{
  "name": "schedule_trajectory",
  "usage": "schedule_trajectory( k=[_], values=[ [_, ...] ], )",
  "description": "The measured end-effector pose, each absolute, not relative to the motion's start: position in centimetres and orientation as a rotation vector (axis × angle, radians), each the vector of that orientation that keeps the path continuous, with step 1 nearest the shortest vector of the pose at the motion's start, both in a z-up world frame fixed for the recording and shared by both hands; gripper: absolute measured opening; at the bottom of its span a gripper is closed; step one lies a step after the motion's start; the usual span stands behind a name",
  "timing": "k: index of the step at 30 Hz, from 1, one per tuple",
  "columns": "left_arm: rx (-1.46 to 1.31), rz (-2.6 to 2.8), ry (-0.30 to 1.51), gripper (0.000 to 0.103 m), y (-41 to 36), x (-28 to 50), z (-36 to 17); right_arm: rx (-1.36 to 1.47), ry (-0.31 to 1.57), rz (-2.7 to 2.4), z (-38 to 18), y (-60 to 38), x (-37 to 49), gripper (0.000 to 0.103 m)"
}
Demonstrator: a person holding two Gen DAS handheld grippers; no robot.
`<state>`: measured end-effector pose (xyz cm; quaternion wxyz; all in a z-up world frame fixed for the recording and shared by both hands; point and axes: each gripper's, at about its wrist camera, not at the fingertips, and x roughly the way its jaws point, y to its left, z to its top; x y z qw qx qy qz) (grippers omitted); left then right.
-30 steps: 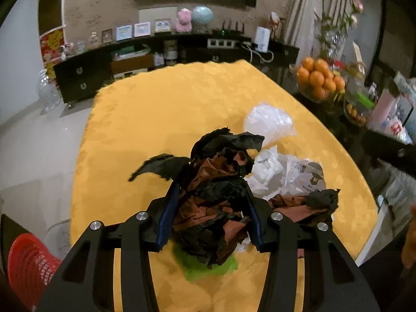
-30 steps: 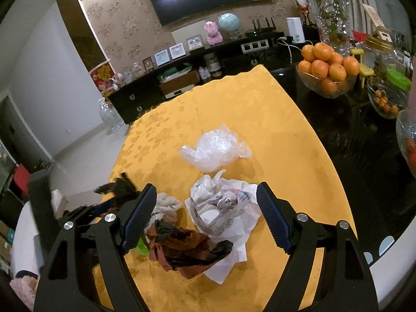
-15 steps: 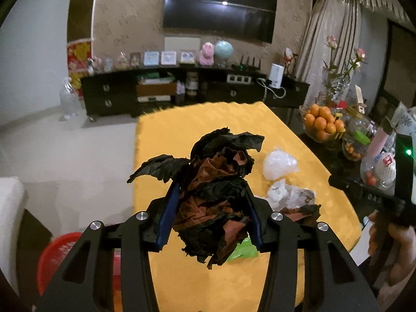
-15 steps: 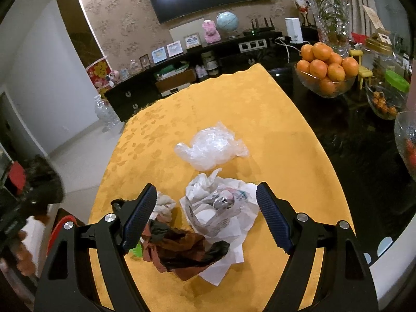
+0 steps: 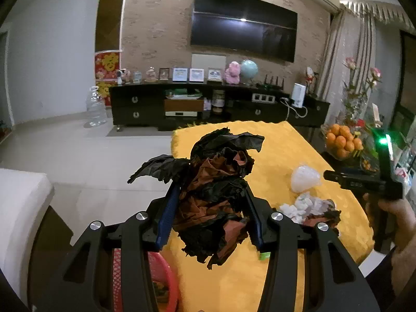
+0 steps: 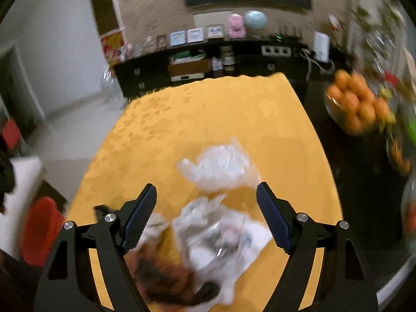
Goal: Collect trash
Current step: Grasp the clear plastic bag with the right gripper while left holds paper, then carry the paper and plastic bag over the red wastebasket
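Note:
My left gripper (image 5: 212,208) is shut on a crumpled black and brown paper wad (image 5: 215,195), held in the air off the left side of the yellow table (image 5: 286,140), above a red basket (image 5: 158,267). My right gripper (image 6: 206,208) is open and empty, hovering over crumpled white paper (image 6: 221,236). A clear plastic bag (image 6: 221,166) lies just beyond it. A second brown and black wad (image 6: 161,275) lies at the lower left of the white paper. The right wrist view is blurred.
The red basket also shows at the left in the right wrist view (image 6: 39,231). A bowl of oranges (image 6: 358,106) stands on dark glass to the right. A black TV cabinet (image 5: 208,106) stands beyond the table. A white seat (image 5: 18,208) is at left.
My left gripper has lifted the black and brown wad off the table and carried it back and left over the basket. My right gripper has shifted over the white paper, still open.

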<state>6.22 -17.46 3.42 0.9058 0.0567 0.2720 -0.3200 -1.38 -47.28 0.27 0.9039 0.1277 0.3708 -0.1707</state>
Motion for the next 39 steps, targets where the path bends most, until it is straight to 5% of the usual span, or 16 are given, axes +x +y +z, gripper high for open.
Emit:
schedule_trajectory(
  k=[9, 12, 18, 27, 39],
  values=[
    [0.082, -0.591, 0.577, 0.045, -15.7, 7.5, 3.1, 0.299, 0.856, -0.278, -3.3, -50.7, 4.1, 0.077],
    [0.077, -0.577, 0.582, 0.045, -15.4, 7.7, 3.1, 0.262, 0.902, -0.273, -5.0, -50.5, 5.5, 0.095],
    [0.083, -0.567, 0.582, 0.045, -15.6, 7.7, 3.1, 0.27, 0.944, -0.304, -6.5, -51.1, 6.7, 0.095],
    [0.093, -0.554, 0.58, 0.045, -15.6, 7.7, 3.1, 0.253, 0.98, -0.345, -6.9, -51.5, 6.2, 0.06],
    [0.081, -0.534, 0.546, 0.045, -14.9, 7.2, 3.7, 0.243, 0.779, -0.282, 0.7, -47.1, 2.5, 0.058]
  ],
)
